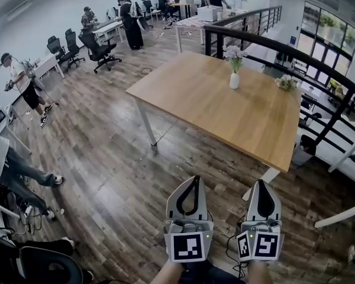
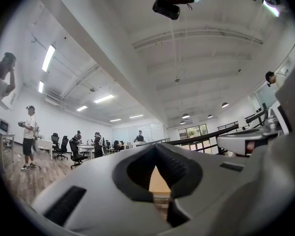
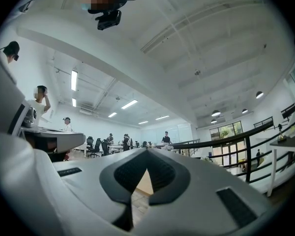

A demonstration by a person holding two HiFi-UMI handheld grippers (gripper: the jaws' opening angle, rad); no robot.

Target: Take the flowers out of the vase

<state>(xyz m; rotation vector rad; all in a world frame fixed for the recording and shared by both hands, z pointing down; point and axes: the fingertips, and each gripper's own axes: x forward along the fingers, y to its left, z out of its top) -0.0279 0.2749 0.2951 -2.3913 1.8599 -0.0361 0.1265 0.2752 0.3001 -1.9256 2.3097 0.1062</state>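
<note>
A small white vase (image 1: 234, 80) stands upright near the far edge of the wooden table (image 1: 189, 99), holding pale flowers (image 1: 235, 54). A second pale bunch (image 1: 287, 83) lies at the table's right end. Both grippers hover over the floor, well short of the table's near edge, and point towards it. My left gripper (image 1: 196, 178) has its jaws together with nothing in them; its tips meet in the left gripper view (image 2: 155, 147). My right gripper (image 1: 262, 182) is likewise shut and empty (image 3: 147, 151). A sliver of the table (image 2: 160, 183) shows below the closed tips.
A black railing (image 1: 272, 43) runs behind and to the right of the table. Wooden floor (image 1: 118, 176) lies between me and the table. Office chairs (image 1: 99, 50) and desks stand at the back left. Several people are about, one (image 1: 22, 87) at the left.
</note>
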